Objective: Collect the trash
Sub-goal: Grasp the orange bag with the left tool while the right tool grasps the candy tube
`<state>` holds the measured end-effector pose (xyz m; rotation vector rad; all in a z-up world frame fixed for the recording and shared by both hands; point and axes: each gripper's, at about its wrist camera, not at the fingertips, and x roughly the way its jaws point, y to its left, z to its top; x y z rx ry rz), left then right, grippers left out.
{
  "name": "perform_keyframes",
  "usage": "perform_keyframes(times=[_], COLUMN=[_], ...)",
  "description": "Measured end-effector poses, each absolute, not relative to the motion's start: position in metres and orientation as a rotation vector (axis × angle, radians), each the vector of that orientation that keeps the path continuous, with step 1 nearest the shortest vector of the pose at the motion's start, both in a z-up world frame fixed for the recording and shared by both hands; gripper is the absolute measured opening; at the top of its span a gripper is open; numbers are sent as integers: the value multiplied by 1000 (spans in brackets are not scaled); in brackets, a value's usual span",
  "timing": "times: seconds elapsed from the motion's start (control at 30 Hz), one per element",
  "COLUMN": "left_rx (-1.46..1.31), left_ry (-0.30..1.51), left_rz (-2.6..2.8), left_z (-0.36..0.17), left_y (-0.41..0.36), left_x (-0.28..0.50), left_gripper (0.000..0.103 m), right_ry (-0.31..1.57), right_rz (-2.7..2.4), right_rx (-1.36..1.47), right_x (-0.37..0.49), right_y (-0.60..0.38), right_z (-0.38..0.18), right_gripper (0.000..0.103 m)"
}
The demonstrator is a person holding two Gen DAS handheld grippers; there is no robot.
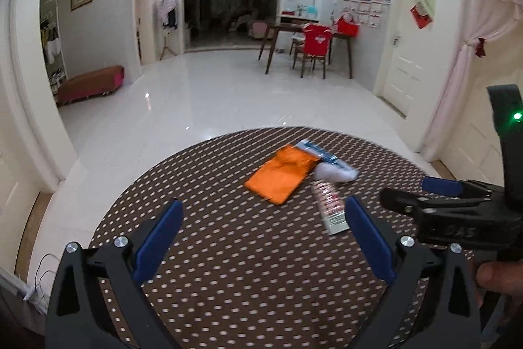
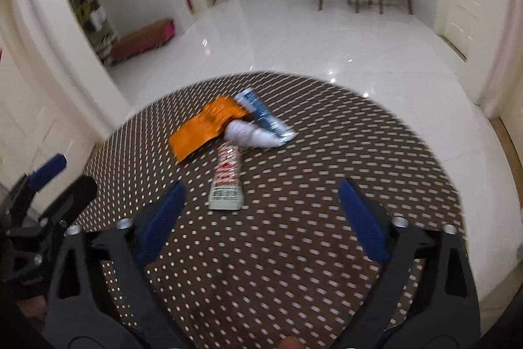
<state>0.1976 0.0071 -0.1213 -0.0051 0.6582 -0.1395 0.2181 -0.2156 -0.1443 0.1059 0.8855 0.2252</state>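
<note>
Left wrist view: the left gripper (image 1: pixel 263 239), fingers apart and empty, hovers over the dotted brown tabletop (image 1: pixel 228 277) short of the orange wrapper (image 1: pixel 278 175), print blurred; right wrist view: the right gripper (image 2: pixel 261 221), fingers apart and empty, faces that wrapper (image 2: pixel 204 126) beside a white tube (image 2: pixel 227 182), white tiled floor (image 2: pixel 294 38) beyond.

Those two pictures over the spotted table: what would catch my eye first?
Probably the bright orange wrapper near the middle of the round brown table with white dots, lying in a small heap with a blue-and-white packet, a crumpled white tissue and a red-and-white tube. Next, the blue-padded left hand-held gripper and right hand-held gripper, both open in the foreground, empty above the tabletop.
</note>
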Motion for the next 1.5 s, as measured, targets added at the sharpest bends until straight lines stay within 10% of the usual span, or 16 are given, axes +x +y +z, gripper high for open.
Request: perform_keyframes(times=[0.3, 0.43, 0.53, 1.07, 1.2, 1.5], left_rx=[21, 57, 95, 389, 230, 113], left_ry=[699, 719, 729, 858, 892, 904], left_rz=[-116, -128, -143, -409, -483, -429], left_z=[-139, -148, -153, -195, -198, -202], left_y=[16, 9, 2, -54, -45, -14], left_x=[214, 230, 245, 343, 353, 304], left_gripper=[97, 97, 97, 96, 54, 51], right_ry=[959, 952, 953, 925, 920, 908], right_rz=[275, 284, 307, 287, 276, 270], right_rx=[27, -14, 13, 192, 203, 238], right_x=[259, 263, 259, 212, 208, 190], right_y=[-173, -167, -176, -270, -278, -294], right_z=[-182, -195, -195, -174, -170, -166], right_gripper=[61, 24, 15, 15, 15, 15])
